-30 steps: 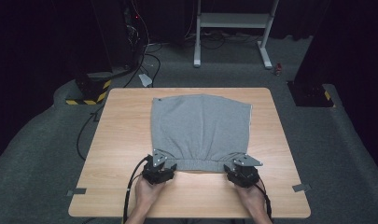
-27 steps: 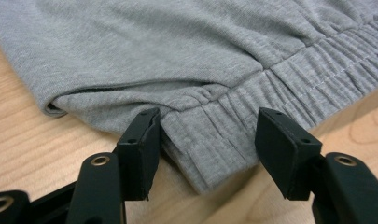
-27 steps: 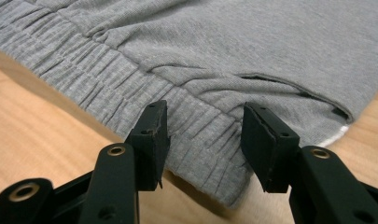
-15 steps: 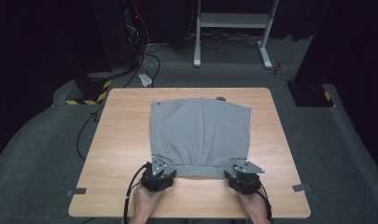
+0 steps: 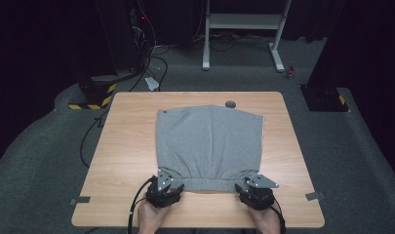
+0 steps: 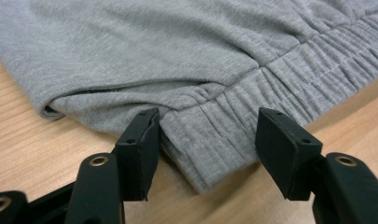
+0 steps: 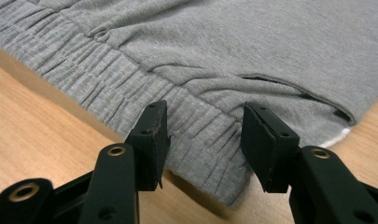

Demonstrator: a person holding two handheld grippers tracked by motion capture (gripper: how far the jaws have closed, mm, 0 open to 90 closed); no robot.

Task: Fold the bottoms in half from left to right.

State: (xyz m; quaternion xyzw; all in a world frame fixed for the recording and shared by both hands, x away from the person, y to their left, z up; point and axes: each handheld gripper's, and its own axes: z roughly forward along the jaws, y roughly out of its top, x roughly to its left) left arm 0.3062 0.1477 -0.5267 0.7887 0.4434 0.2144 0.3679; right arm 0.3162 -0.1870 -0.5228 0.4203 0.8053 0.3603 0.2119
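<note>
A grey garment point(image 5: 209, 141) with an elastic waistband lies flat on the wooden table point(image 5: 131, 146), waistband toward the person. My left gripper point(image 5: 167, 181) sits at the waistband's left corner and my right gripper point(image 5: 253, 184) at its right corner. In the left gripper view the left gripper point(image 6: 207, 116) stands open, with the gathered waistband corner point(image 6: 214, 144) lying between its black jaws. In the right gripper view the right gripper point(image 7: 205, 107) is likewise open astride the other waistband corner point(image 7: 196, 135). A pocket slit shows near each corner.
A small dark round thing point(image 5: 229, 104) lies at the table's far edge by the garment. On the floor beyond are a white-legged stand point(image 5: 244, 29), a black and yellow striped base point(image 5: 90, 100) and loose cables point(image 5: 153, 63). Bare wood flanks the garment on both sides.
Both grippers have come a little toward the person's edge of the table. The garment has slid the same way with them, so its far edge lies further from the table's far edge.
</note>
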